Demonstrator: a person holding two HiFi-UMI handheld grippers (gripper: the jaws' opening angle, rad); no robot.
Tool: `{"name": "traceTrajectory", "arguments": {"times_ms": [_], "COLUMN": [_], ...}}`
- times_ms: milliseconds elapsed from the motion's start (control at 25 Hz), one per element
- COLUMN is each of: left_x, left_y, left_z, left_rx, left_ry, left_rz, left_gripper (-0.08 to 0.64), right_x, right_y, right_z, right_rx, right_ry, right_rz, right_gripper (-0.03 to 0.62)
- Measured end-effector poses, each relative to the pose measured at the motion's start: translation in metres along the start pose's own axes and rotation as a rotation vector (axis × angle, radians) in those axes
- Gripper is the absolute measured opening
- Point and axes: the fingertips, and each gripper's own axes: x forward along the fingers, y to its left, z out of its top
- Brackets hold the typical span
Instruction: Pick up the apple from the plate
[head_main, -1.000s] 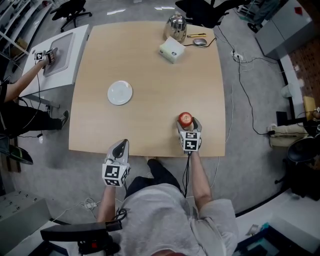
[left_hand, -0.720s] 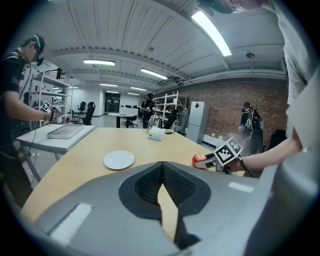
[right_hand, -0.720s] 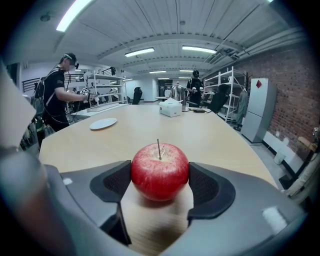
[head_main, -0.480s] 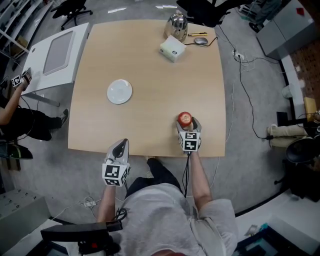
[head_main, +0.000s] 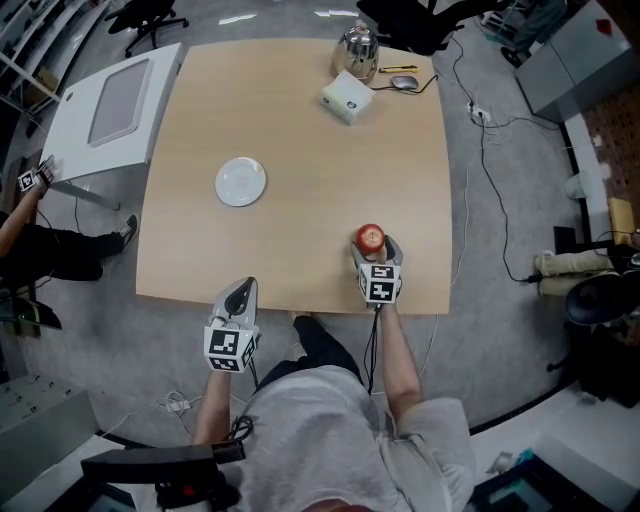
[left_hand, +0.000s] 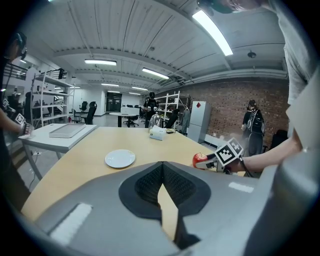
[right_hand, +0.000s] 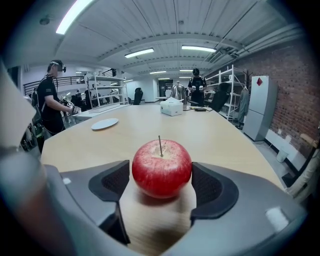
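The red apple (head_main: 371, 238) sits between the pads of my right gripper (head_main: 376, 250) near the front right edge of the wooden table (head_main: 300, 150). In the right gripper view both pads touch the sides of the apple (right_hand: 161, 168), which is upright with its stem up, at or just above the tabletop. The white plate (head_main: 240, 183) lies bare at the table's left middle, far from the apple. My left gripper (head_main: 239, 292) hangs at the table's front edge, shut on nothing; its view shows the plate (left_hand: 120, 158) ahead and the apple (left_hand: 200, 160) to the right.
A white box (head_main: 346, 99), a metal kettle (head_main: 353, 50) and a mouse (head_main: 402, 84) stand at the table's far side. A white side table (head_main: 110, 105) stands to the left, and a person (head_main: 25, 235) with a gripper is beside it. Cables run along the floor on the right.
Both my grippers and the apple have stayed put. The person at the left has drawn their hand and gripper away from the side table.
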Motion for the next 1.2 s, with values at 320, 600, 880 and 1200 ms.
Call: {"name": "traceTrajectory", "arguments": {"times_ms": [320, 600, 880, 1200], "left_x": [0.005, -0.002, -0.009, -0.023], "left_y": [0.003, 0.002, -0.002, -0.003], "left_z": [0.006, 0.005, 0.009, 0.013], "left_rx": [0.008, 0.007, 0.013, 0.014], "left_ry": [-0.01, -0.01, -0.027, -0.052], "left_rz": [0.002, 0.005, 0.0, 0.005], "left_gripper": [0.02, 0.02, 0.02, 0.02], "right_x": [0.001, -0.007, -0.019, -0.04], "right_y": [0.0, -0.002, -0.002, 0.006], "right_z": [-0.003, 0.0, 0.006, 0.016], "right_rx": [0.008, 0.015, 0.009, -0.016], "right_ry": [0.001, -0.011, -0.029, -0.076], "right_rz": [0.001, -0.012, -0.025, -0.031], "right_gripper": [0.405, 0.408, 0.408, 0.384]}}
